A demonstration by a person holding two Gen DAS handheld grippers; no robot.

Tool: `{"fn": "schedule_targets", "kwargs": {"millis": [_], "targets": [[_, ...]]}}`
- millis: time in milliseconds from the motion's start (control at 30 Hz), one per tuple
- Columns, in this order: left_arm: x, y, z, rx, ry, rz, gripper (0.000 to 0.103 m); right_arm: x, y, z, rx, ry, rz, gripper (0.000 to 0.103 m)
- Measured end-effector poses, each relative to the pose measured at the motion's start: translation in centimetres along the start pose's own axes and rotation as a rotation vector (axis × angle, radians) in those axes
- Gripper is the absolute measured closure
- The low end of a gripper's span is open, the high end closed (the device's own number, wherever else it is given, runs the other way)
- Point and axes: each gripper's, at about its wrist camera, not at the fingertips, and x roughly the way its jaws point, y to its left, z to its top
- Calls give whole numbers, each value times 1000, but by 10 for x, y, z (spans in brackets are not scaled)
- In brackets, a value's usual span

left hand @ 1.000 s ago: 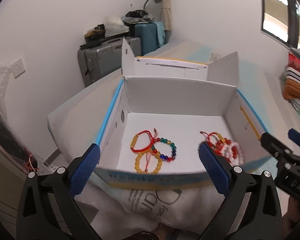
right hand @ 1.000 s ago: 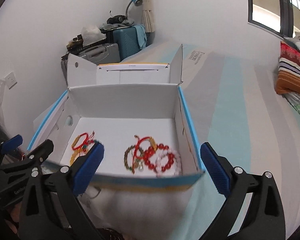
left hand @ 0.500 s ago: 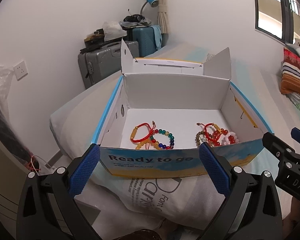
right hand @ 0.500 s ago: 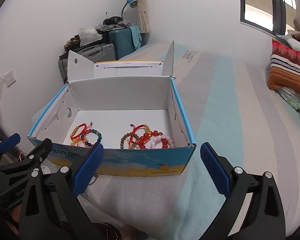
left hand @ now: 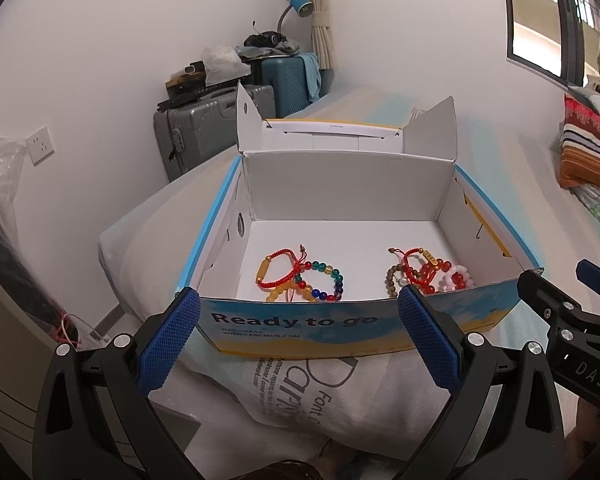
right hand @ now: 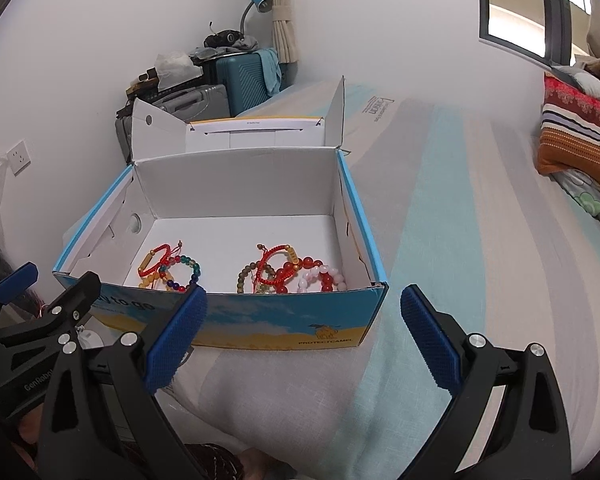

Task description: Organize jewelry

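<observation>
Both the left tool [left hand: 298, 338] and right tool [right hand: 302, 330] hover spread wide and empty before the shoe box [right hand: 284, 320] on the bed [right hand: 460, 240], so reaching in cleanly means clearing its front wall, then pinching one beaded bracelet [right hand: 180, 272] from each tangled cluster.

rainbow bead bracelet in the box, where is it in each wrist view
Left wrist view: the rainbow bead bracelet lies centre frame, in the left pile on the box floor, just behind the front wall.
Right wrist view: the rainbow bead bracelet lies left of centre, again in the left pile.
Shared landmark: the teal suitcase against the far wall.
</observation>
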Motion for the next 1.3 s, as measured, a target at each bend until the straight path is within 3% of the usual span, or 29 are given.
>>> {"fn": "schedule_targets", "kwargs": {"millis": [1300], "targets": [[5, -3, 1, -18, 34, -60, 6, 4, 1, -2, -2, 4, -9, 10]]}}
